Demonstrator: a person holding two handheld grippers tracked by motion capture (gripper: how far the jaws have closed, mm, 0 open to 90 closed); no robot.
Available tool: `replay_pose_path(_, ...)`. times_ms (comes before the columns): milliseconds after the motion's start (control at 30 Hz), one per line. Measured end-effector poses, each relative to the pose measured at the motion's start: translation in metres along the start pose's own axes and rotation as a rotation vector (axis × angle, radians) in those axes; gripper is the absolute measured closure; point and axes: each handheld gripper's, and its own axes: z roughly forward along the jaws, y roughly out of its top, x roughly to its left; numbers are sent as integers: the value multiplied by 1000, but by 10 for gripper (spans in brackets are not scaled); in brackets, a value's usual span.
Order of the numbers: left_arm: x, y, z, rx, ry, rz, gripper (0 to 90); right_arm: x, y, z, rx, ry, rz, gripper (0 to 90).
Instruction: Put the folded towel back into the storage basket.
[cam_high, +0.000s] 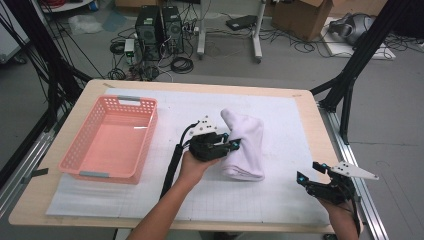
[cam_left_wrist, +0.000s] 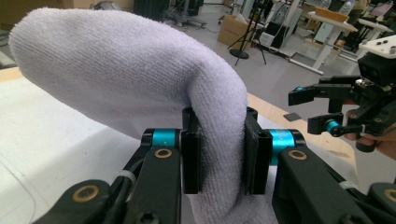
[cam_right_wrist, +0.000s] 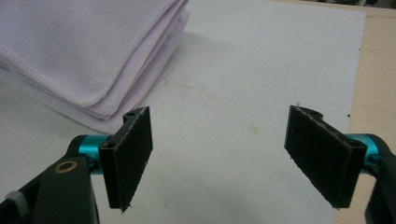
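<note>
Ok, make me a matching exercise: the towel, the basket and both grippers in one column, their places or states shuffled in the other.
Things:
1. white towel
2. pink basket
3. left gripper
4. right gripper

States:
A. fingers wide apart, nothing between them
B. stands at the left of the table
C. folded, one side pinched
D. shut on folded cloth

Pairs: 1-C, 2-B, 3-D, 4-A

A grey floor (cam_high: 300, 65) littered with cables (cam_high: 181, 64) is seen behind the wooden surface (cam_high: 320, 130), with two black computer towers (cam_high: 159, 29), a cardboard box (cam_high: 306, 17) and black frame struts (cam_high: 357, 60) parked around it.
</note>
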Motion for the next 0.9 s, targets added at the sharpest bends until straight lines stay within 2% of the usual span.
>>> replay_pose_path(500, 0, 17, -33, -39, -5, 21, 729, 2, 0, 2, 5, 7, -2, 223)
replay_pose_path(700, 4, 24, -51, -56, 0, 32, 729, 3, 1, 2, 3, 8, -2, 223)
replay_pose_path(767, 6, 27, -58, -66, -4, 24, 729, 4, 1, 3, 3, 9, -4, 223)
replay_pose_path(900, 11, 31, -71, -85, 13, 21, 730, 5, 2, 4, 9, 10, -12, 222)
